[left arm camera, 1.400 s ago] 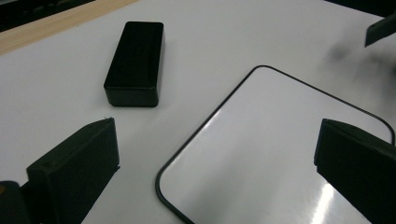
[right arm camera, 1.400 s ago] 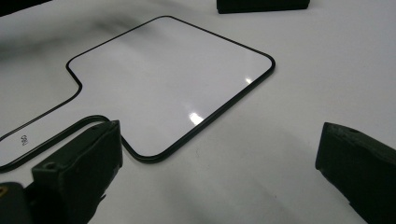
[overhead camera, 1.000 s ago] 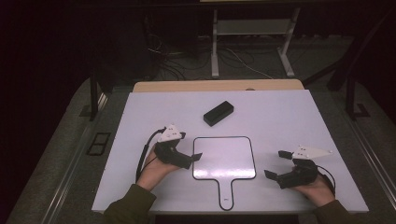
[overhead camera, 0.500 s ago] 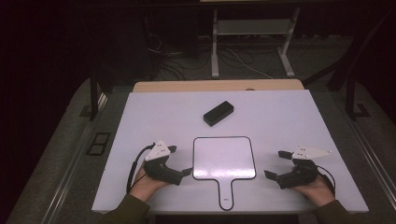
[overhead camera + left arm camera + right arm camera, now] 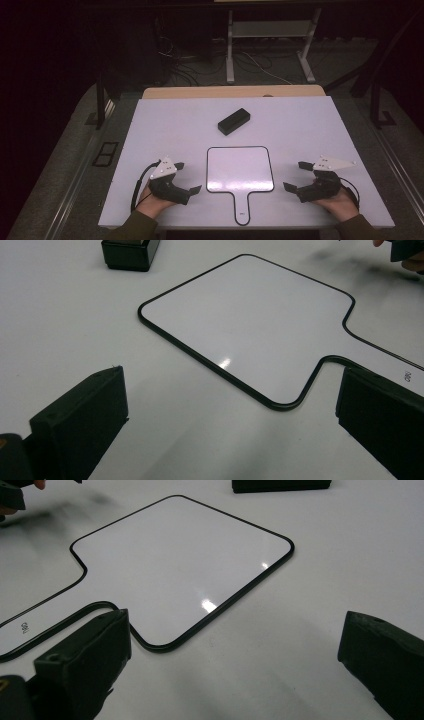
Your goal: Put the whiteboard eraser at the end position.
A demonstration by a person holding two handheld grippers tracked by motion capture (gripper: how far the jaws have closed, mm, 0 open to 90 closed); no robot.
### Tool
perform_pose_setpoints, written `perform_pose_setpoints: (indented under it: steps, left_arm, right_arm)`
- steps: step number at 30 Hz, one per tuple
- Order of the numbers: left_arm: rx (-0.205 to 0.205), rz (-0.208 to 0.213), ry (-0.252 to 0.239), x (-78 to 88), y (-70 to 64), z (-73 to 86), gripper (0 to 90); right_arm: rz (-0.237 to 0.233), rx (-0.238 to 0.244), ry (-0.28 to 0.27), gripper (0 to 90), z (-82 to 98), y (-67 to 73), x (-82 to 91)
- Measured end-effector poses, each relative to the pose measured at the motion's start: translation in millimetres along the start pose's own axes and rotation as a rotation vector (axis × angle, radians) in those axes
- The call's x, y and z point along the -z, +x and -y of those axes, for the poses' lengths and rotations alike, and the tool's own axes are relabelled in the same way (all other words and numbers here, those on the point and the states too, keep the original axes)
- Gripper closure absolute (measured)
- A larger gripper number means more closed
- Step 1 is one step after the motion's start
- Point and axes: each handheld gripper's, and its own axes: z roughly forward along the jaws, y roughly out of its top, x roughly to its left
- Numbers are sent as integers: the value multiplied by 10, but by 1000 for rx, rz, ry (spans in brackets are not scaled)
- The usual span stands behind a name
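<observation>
Both tools sit released on the bench: left tool, right tool. A paddle-shaped whiteboard lies between them, a black block beyond.

**Left tongs pull back toward the near edge**

The left tongs now sit lower on the worktop than a second ago, drawn back from beside the upper left corner of the paddle-shaped whiteboard to a spot level with its lower left corner. Over the last half second they barely shift. Their jaws now stand apart, one tip close to the board's lower left edge.
</observation>
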Motion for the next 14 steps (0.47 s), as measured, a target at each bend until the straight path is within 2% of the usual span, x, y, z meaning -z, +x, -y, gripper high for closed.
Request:
perform_pose_setpoints:
  steps: [14]
  left_arm:
    - [-4, 25, 32, -20, 20, 0, 0]
  right_arm:
    - [-1, 3, 6, 0, 3, 6, -9]
